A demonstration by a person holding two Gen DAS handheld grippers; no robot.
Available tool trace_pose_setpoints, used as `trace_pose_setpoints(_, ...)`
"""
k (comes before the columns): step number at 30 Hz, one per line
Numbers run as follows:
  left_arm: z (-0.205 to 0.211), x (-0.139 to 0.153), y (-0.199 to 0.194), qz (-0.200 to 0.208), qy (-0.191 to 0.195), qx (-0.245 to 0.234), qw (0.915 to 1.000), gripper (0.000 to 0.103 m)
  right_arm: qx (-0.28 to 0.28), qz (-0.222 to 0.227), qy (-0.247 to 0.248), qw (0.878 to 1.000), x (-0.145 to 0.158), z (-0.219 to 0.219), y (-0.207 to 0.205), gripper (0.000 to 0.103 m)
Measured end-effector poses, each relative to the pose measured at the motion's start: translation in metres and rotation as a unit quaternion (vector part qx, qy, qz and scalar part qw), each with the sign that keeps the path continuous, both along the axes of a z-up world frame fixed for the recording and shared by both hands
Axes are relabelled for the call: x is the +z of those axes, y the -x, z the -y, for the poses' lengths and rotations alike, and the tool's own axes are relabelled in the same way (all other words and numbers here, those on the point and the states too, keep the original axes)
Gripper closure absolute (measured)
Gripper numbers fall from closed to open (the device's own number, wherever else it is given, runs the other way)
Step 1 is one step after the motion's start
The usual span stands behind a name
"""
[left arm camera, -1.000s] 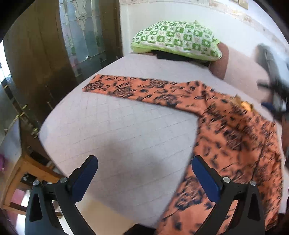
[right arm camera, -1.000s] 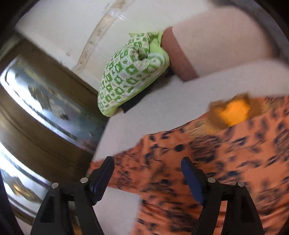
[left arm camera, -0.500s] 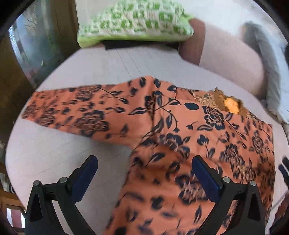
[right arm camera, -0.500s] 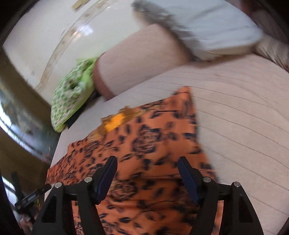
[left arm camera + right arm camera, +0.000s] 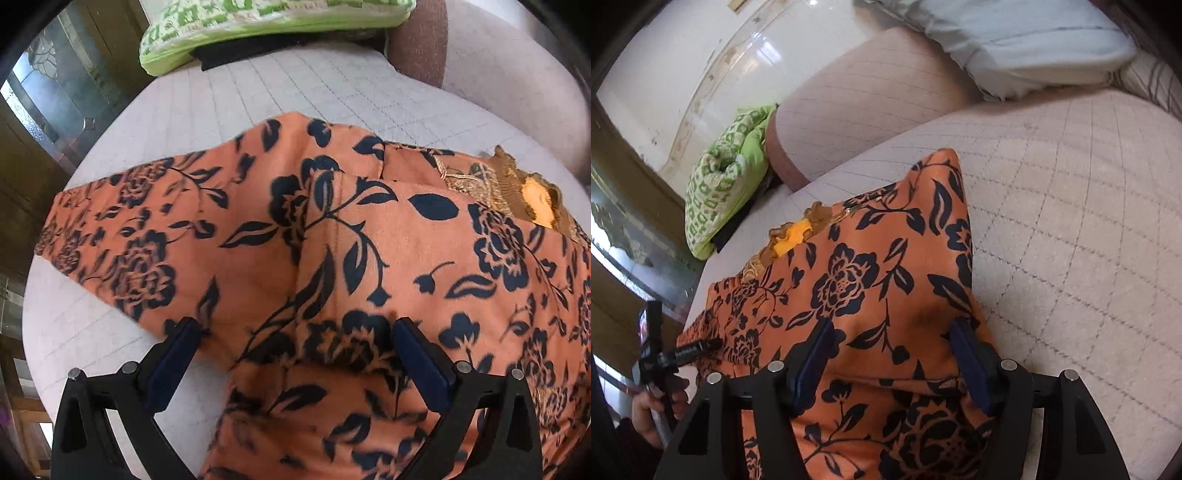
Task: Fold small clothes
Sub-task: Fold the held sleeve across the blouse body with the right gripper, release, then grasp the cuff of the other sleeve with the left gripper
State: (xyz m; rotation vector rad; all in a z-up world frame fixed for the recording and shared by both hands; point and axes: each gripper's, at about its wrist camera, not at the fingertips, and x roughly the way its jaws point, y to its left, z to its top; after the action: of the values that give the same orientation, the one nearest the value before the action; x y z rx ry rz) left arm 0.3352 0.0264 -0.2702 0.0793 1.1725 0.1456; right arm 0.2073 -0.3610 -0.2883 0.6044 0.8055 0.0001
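Hand-held grippers (image 5: pixel 295 343) closer; garment (image 5: pixel 332 258) sleeve points left.

Quilted pale bed surface (image 5: pixel 295 85), grid-stitched, filling mid-frame. Lying directly on it: orange floral garment (image 5: pixel 332 258), spread across centre and lower right; green patterned pillow (image 5: pixel 258 22), top edge, over a dark item (image 5: pixel 243 51); bolster (image 5: pixel 871 99), upper centre.

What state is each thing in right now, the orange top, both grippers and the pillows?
orange floral top: spread flat on the sofa seat, one sleeve stretched out sideways, not yet folded.
left gripper: open, low over the top's underarm.
right gripper: open, astride the top's other side.
green patterned pillow: lying at the seat's far end.
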Motion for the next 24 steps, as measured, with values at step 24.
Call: trace_pose_setpoints(24,-0.344,0.036,0.074,0.030,0.169,0.288,0.9422,0.000,0.185,0.026,0.010,0.982,0.008,-0.146,0.079,0.034)
